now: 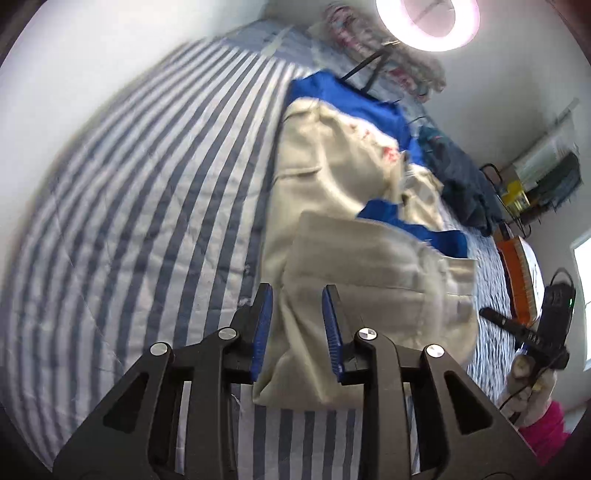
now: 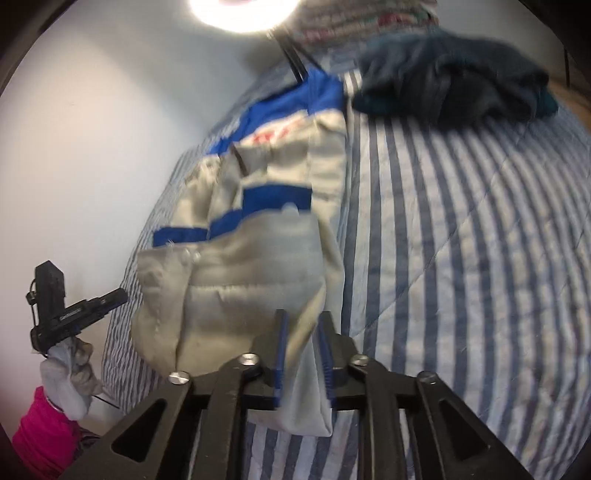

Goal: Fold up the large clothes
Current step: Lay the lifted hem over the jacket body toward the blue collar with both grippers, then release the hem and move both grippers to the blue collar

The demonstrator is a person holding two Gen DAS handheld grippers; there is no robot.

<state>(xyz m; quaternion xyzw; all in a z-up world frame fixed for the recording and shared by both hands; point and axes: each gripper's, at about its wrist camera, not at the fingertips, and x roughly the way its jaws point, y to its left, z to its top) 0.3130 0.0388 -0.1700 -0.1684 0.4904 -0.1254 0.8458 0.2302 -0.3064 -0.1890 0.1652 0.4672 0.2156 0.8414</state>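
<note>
Cream-and-blue jacket (image 1: 332, 192) lies lengthwise on the striped bedspread (image 1: 147, 206), partly folded, with its near hem doubled back toward the collar. Left gripper (image 1: 297, 328): blue-padded jaws part-spread, the cream hem fold lying between them; the pads stand clear of the cloth on both sides in the left wrist view, so no pinch is seen. Right gripper (image 2: 303, 350): jaws narrower, a hanging corner of the same cream fabric between the pads; the frame is blurred and I cannot tell whether the pads press on it. Open room: a broad bare stretch of bedspread to the left of the jacket in the left wrist view, and likewise to its right in the right wrist view. The bed edge runs close along the jacket's other side, with white wall (image 2: 92, 147) beyond. A dark crumpled garment (image 2: 454, 88) sits near the head end, well apart from the jacket's near hem. Jacket material is quilted and puffy, with stitched horizontal channels, blue panels across shoulders and mid-body, and red lettering on the chest. Bedspread is quilted cotton with blue-and-white stripes. A ring light (image 1: 428, 18) glares at the far end. Gloved hand (image 2: 70, 373) with pink sleeve (image 2: 40, 435) holds the opposite tool.
</note>
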